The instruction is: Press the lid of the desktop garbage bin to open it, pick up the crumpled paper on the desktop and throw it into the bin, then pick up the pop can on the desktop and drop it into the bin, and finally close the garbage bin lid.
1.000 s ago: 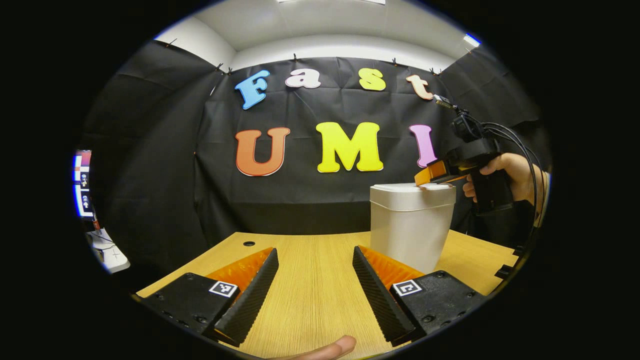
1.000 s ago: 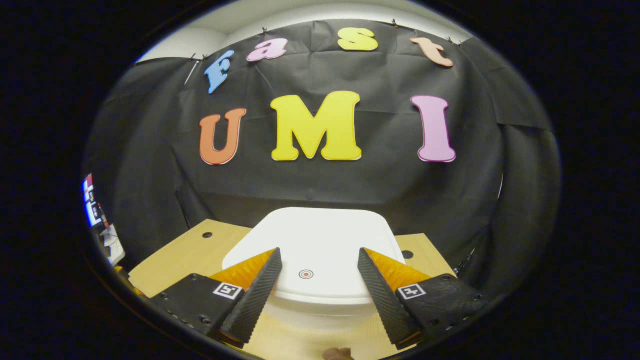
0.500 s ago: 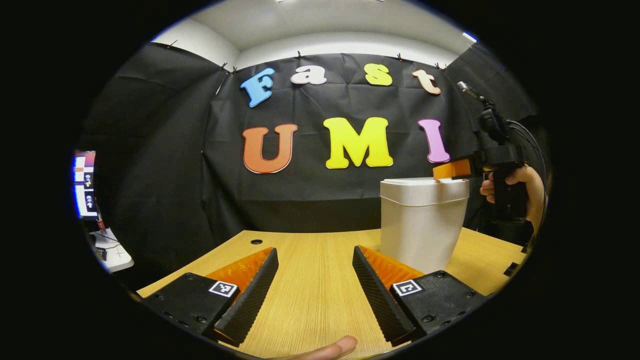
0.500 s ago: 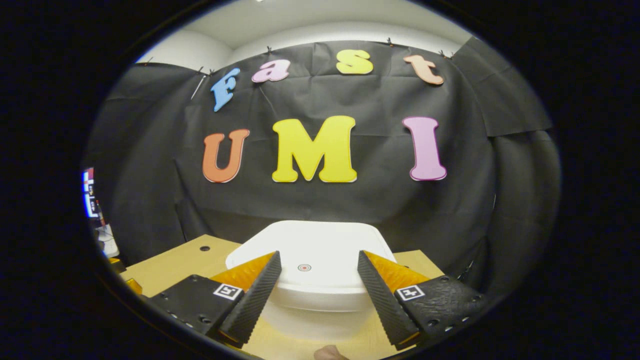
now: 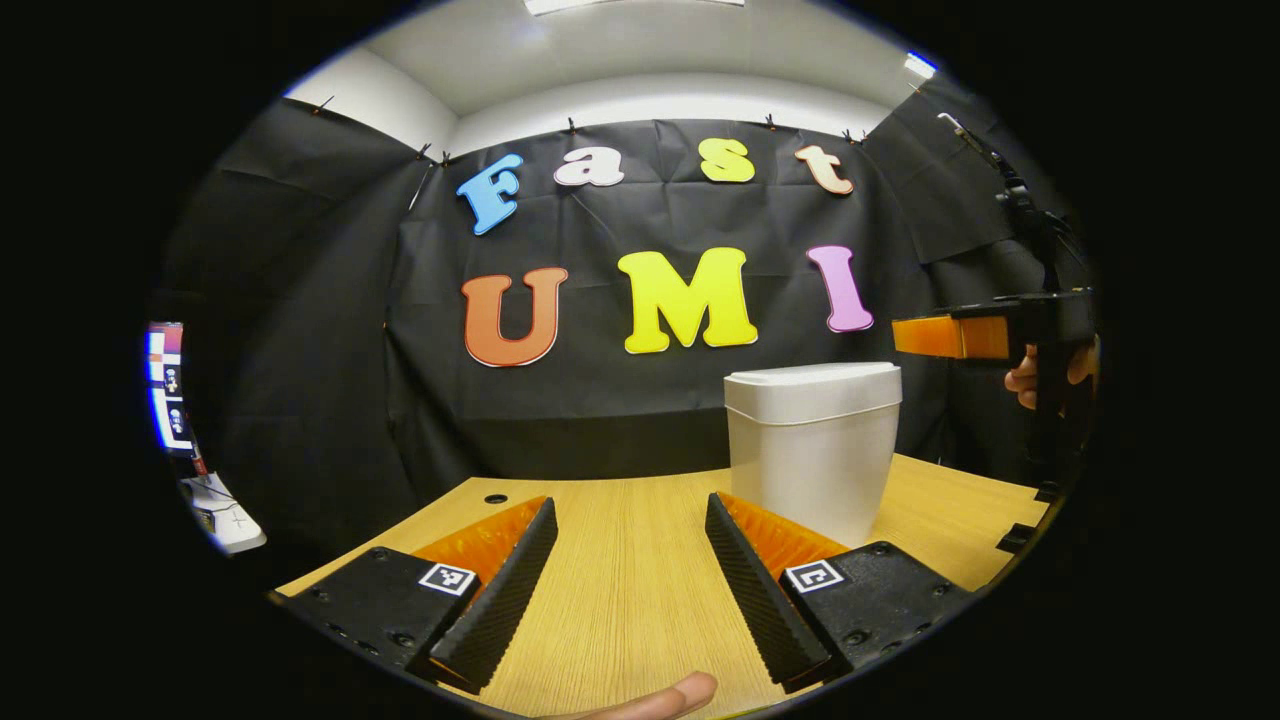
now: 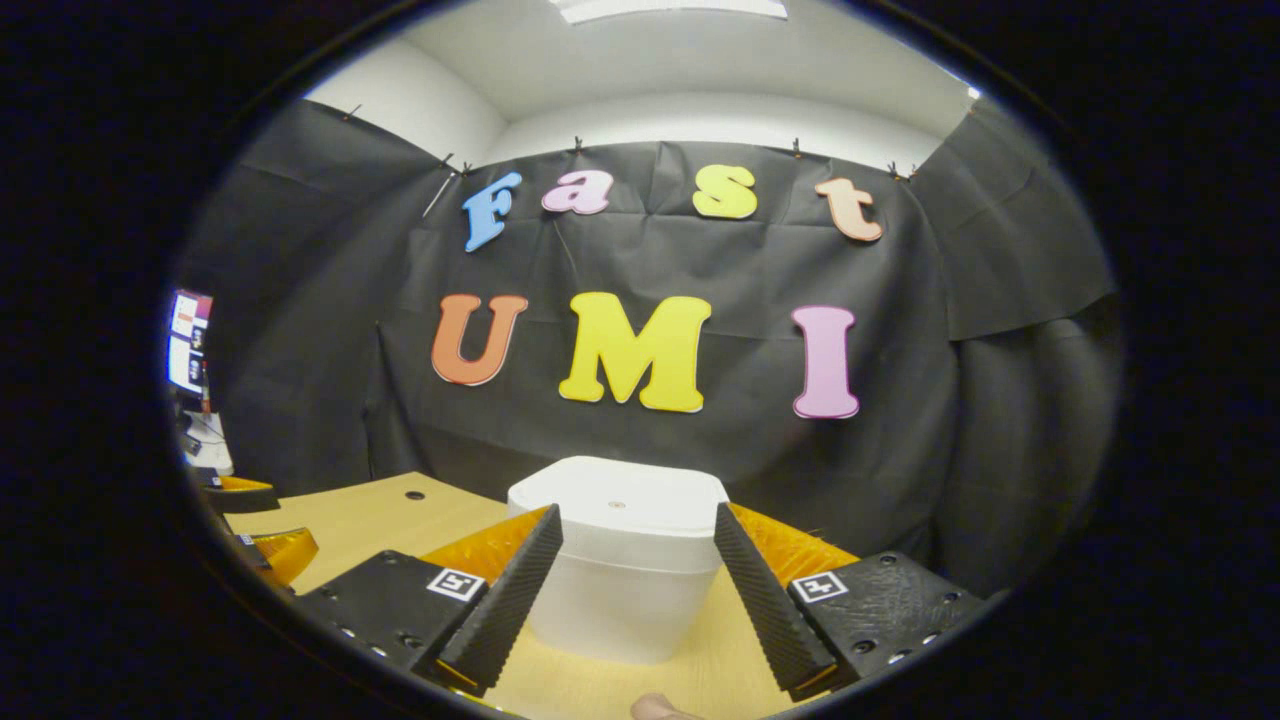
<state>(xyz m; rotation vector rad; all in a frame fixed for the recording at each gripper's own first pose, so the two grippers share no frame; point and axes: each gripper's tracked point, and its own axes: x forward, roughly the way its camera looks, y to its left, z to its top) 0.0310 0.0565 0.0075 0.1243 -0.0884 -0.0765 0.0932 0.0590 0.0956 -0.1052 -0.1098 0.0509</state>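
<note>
Now, from the left gripper view: my left gripper (image 5: 625, 590) hangs low over the wooden worktop (image 5: 620, 520), fingers spread wide with nothing between them. Ahead and to the right stands the garbage bin (image 5: 812, 450), a plain white plastic tub that tapers toward its base, its lid (image 5: 812, 385) sitting flat and shut on top. Off to the right and higher than the lid I can see my right gripper (image 5: 950, 336), held level in a hand (image 5: 1030, 375), clear of the bin. No brand or label on the bin that I can read.

Over to the right gripper view: my right gripper (image 6: 635, 585) has its fingers released, wide apart, gripping nothing. The bin (image 6: 625, 590) sits straight ahead on the worktop (image 6: 370, 510), seen between my fingers, white and smooth, lid (image 6: 620, 510) down, with a tiny mark at the lid's centre, too small to make out. Small square black-and-white markers sit on both finger mounts.
</note>
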